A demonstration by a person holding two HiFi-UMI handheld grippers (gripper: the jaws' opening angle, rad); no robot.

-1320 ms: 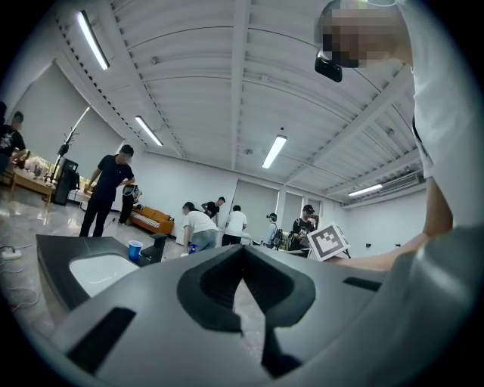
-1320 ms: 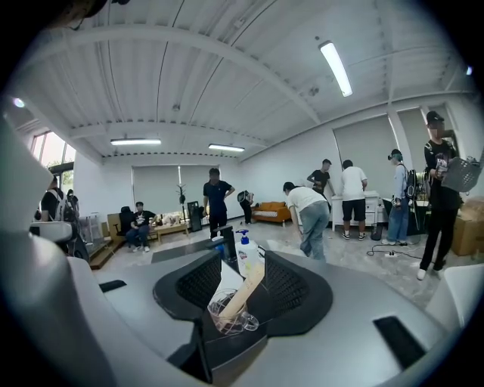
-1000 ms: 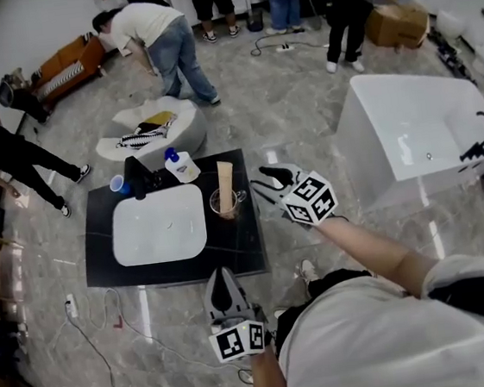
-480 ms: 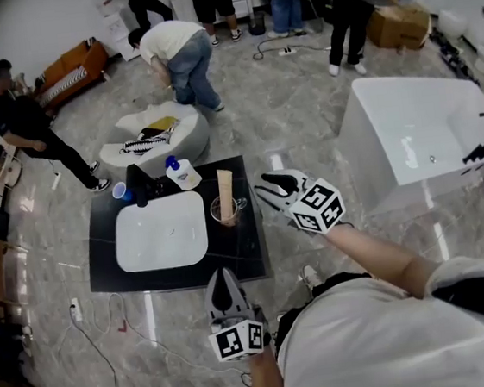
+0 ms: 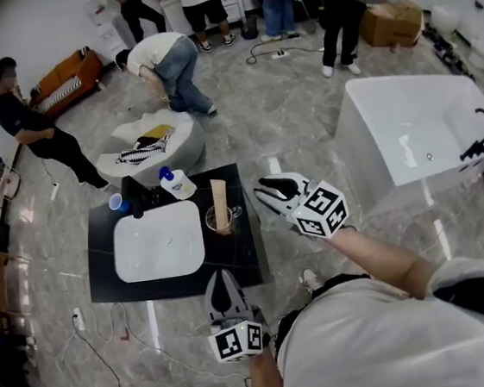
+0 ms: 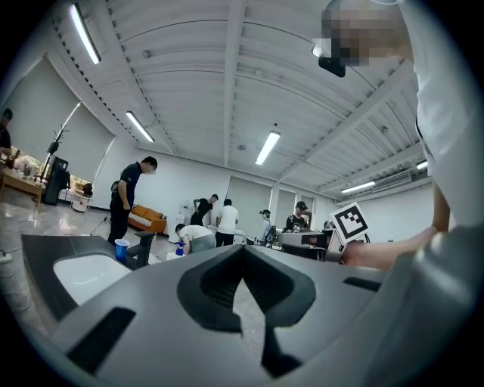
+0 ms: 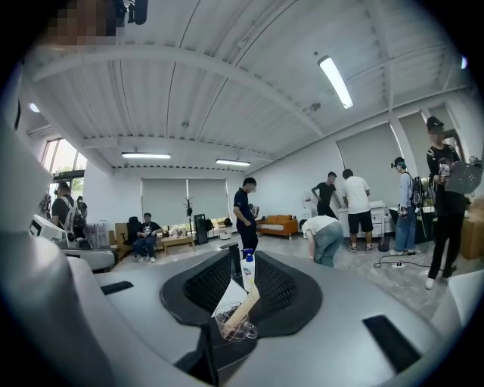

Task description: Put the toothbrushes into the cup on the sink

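Observation:
A clear glass cup [image 5: 220, 220] stands on the black sink counter [image 5: 241, 258], right of the white basin [image 5: 158, 241]. A tan toothbrush pack [image 5: 219, 198] stands upright in it. My right gripper [image 5: 267, 191] hovers just right of the counter, apart from the cup, jaws closing with nothing between them. Its own view looks past its pads [image 7: 283, 291] at the cup [image 7: 233, 325] and pack [image 7: 243, 304]. My left gripper [image 5: 221, 279] hangs at the counter's near edge, shut and empty, and its view shows only its gripper [image 6: 242, 298] jaws meeting.
A blue cup [image 5: 116, 202], a black faucet [image 5: 135, 200] and a spray bottle [image 5: 174, 185] stand behind the basin. A white bathtub [image 5: 418, 138] is to the right, a low white tub [image 5: 145, 143] lies beyond the counter. Several people stand further off, and cables [image 5: 112, 350] trail on the floor.
My right gripper's jaws have narrowed and it has drawn slightly back from the cup. The left gripper has stayed put. People in the background have shifted.

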